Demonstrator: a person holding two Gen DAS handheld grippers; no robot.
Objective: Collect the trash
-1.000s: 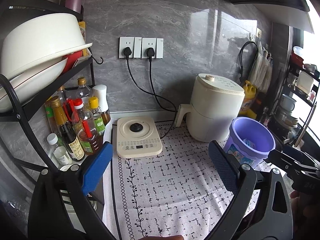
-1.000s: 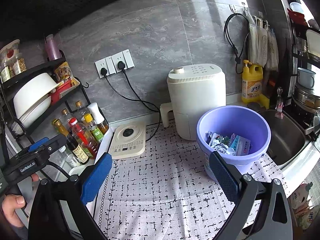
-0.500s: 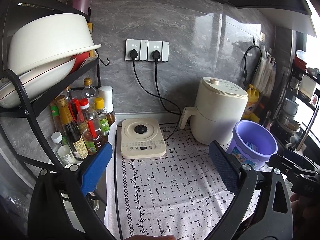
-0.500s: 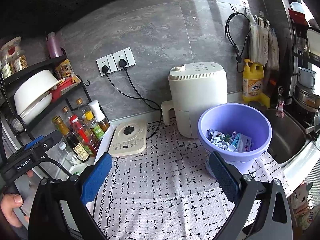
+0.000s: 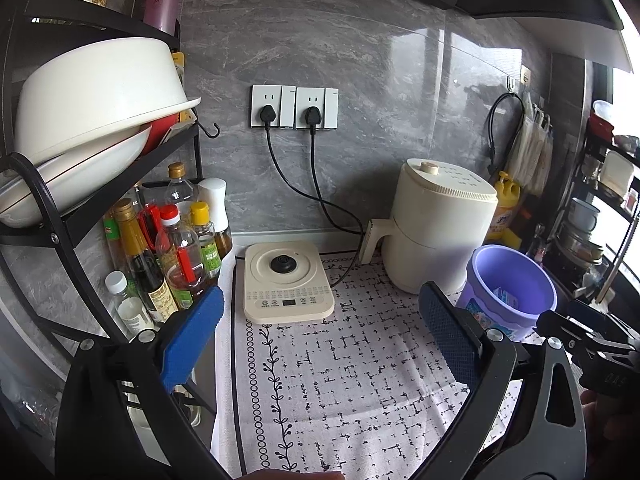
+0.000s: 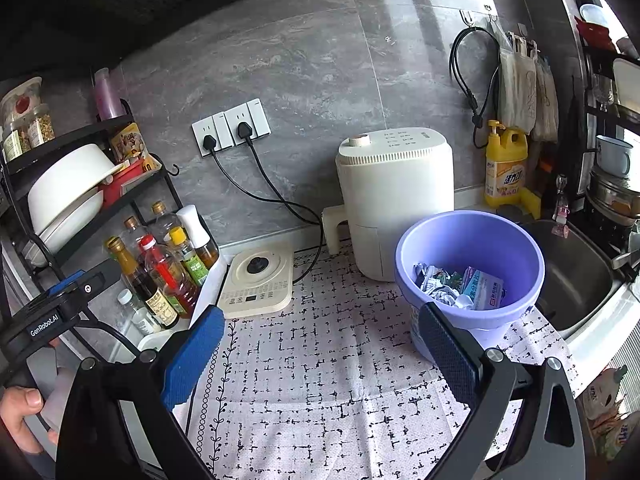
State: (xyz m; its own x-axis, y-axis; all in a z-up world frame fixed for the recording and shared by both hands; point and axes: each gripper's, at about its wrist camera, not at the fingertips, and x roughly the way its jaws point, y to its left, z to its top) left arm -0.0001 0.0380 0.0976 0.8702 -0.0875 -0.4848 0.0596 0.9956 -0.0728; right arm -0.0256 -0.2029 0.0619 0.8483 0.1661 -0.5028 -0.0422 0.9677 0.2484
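Observation:
A purple plastic bucket stands on the patterned mat, right of centre, and holds crumpled wrappers and a small blue-pink packet. In the left wrist view the same bucket sits at the right, with a blue packet showing inside. My left gripper hangs open over the mat with nothing between its blue pads. The right gripper is open too, empty, its right finger in front of the bucket's near side. No loose trash shows on the mat.
A cream air fryer stands behind the bucket, a flat cream cooker to its left, both plugged into wall sockets. A black rack with bowls and several sauce bottles fills the left. The steel sink lies right of the bucket.
The left wrist view has shifted a little rightward and drawn back, so the cooker and fryer sit further right. The right gripper has barely moved. Both stay open.

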